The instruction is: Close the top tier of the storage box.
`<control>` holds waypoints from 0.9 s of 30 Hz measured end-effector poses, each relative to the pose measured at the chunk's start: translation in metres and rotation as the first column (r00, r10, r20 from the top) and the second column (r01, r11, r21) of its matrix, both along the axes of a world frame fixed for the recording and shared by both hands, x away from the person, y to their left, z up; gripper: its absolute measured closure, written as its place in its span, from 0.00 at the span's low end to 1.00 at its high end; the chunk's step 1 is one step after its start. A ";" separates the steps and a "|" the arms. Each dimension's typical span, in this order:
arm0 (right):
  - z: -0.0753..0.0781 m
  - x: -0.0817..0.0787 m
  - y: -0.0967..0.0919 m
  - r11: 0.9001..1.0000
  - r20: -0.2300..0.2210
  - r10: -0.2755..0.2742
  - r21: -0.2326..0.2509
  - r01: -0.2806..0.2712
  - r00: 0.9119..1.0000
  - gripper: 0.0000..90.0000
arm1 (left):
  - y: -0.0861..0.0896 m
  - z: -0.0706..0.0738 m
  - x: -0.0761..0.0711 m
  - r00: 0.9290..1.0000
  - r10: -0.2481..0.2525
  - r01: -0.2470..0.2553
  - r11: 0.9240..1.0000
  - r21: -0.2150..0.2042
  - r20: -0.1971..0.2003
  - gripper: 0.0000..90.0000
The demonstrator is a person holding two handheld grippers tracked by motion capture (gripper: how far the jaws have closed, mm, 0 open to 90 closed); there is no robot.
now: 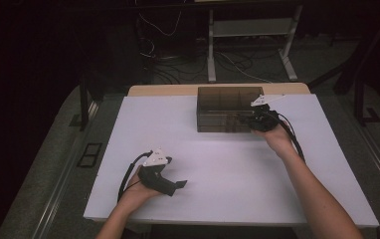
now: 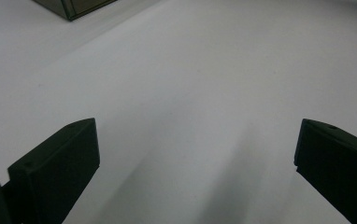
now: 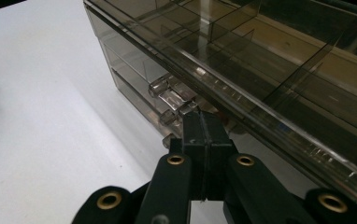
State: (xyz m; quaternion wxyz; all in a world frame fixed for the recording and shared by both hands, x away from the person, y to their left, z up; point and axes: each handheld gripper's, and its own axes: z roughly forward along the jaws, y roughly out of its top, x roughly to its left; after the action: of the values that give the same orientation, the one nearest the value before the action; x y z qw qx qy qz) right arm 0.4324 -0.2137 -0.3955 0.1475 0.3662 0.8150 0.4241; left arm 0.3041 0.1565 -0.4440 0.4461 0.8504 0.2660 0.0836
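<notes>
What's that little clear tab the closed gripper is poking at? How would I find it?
Start at the white table, then the smoky see-through box at its far edge. On the box's front wall sits the small clear latch, ridged and paler than the walls around it.

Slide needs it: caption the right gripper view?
Shut right gripper at the clear latch of a smoky compartment box.

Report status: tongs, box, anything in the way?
Left tongs open, over bare table. Right tongs shut, at latch on box front. Nothing in the way.
</notes>
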 end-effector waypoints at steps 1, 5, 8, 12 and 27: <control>0.000 0.001 0.000 1.000 0.002 -0.003 0.000 0.003 1.000 0.99 | 0.000 0.000 0.000 1.000 -0.001 0.001 1.000 0.001 0.000 0.00; -0.002 0.002 0.000 1.000 0.000 -0.011 0.010 0.011 1.000 0.99 | 0.000 0.000 0.000 1.000 -0.001 0.001 1.000 0.003 0.001 0.00; -0.002 0.001 0.000 1.000 0.004 -0.024 -0.004 0.024 1.000 0.99 | -0.002 0.000 -0.001 1.000 0.009 -0.009 1.000 -0.010 -0.002 0.00; 0.000 -0.005 -0.002 1.000 0.001 -0.020 -0.006 0.020 1.000 0.98 | -0.001 0.000 -0.001 1.000 0.009 -0.009 1.000 -0.012 0.003 0.00; 0.006 -0.047 -0.020 0.998 -0.022 0.037 0.044 -0.036 0.999 0.64 | 0.003 0.000 -0.001 1.000 0.009 -0.009 1.000 0.006 0.003 0.00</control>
State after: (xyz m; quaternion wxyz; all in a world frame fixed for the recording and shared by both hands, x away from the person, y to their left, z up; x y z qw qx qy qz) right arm 0.3857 -0.2332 -0.3895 0.1222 0.3591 0.8138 0.4402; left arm 0.3036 0.1597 -0.4439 0.4435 0.8504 0.2690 0.0877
